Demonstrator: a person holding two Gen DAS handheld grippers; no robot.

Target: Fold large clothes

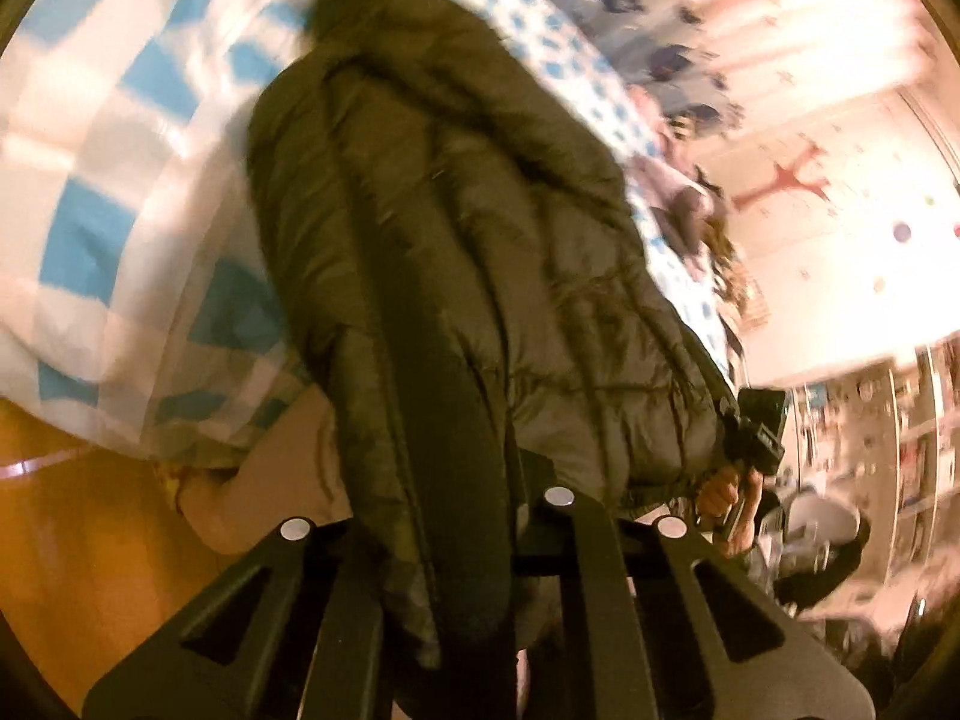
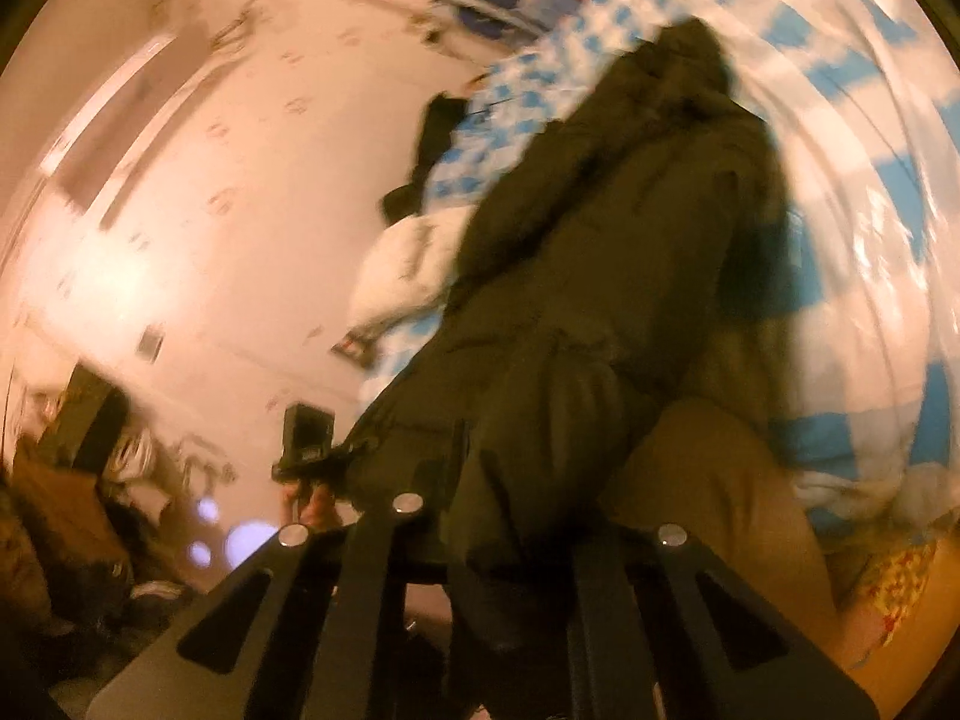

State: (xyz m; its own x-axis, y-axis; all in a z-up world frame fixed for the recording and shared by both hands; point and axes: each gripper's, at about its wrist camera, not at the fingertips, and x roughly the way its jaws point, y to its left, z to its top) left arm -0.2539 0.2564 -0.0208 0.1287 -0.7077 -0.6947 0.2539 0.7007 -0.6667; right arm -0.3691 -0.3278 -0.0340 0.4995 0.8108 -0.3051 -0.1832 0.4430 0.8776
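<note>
A dark olive puffer jacket (image 1: 456,240) lies lengthwise on the bed, its hood end far from me. My left gripper (image 1: 480,480) is shut on the jacket's near edge, and a thick fold of fabric hides its fingertips. In the right wrist view the same jacket (image 2: 630,276) runs away from my right gripper (image 2: 516,480), which is shut on a bunched fold of the near edge. Each gripper shows in the other's view at the same hem, held by a hand: the right gripper (image 1: 759,426) and the left gripper (image 2: 307,438).
A blue-and-white checked quilt (image 1: 120,192) covers the bed under the jacket. A tan cloth shape (image 1: 264,480) lies against the bed's near side above the wooden floor (image 1: 72,540). Pillows and a doll (image 1: 690,204) lie by the pink wall (image 1: 840,120). Shelves (image 1: 900,450) stand at the right.
</note>
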